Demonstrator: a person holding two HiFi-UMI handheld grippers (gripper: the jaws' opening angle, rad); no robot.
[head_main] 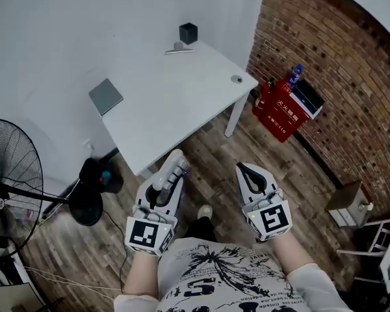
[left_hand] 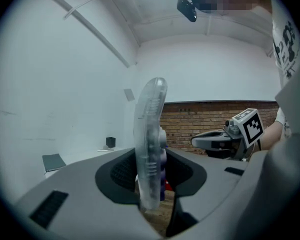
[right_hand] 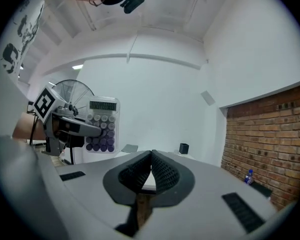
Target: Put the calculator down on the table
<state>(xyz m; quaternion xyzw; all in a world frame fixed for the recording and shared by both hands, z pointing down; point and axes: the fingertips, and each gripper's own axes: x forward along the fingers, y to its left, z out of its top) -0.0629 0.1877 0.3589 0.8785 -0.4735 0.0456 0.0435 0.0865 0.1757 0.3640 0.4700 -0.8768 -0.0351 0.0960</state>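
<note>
Calculator (right_hand: 103, 126): clear casing, purple and pale keys, dark display strip at top; clamped on edge between the jaws of the left hand-held gripper (left_hand: 151, 173), pads pressing both faces; carried in the air over the wooden floor (head_main: 208, 168), just short of the near edge of the worktop (head_main: 182, 109), not touching it. Right hand-held gripper (right_hand: 151, 170): jaws closed pad to pad, nothing between them; level beside the left one, well apart from the calculator. On the white worktop: grey pad (head_main: 105, 96) near the left edge; black cube-shaped box (head_main: 188, 32) at the far corner, with a thin silvery item (head_main: 179, 49) just beside it; small round object (head_main: 236, 78) near the right corner. On the floor: standing fan (head_main: 10, 174) at left; red box (head_main: 278, 112) against the brick wall (head_main: 351, 77).
</note>
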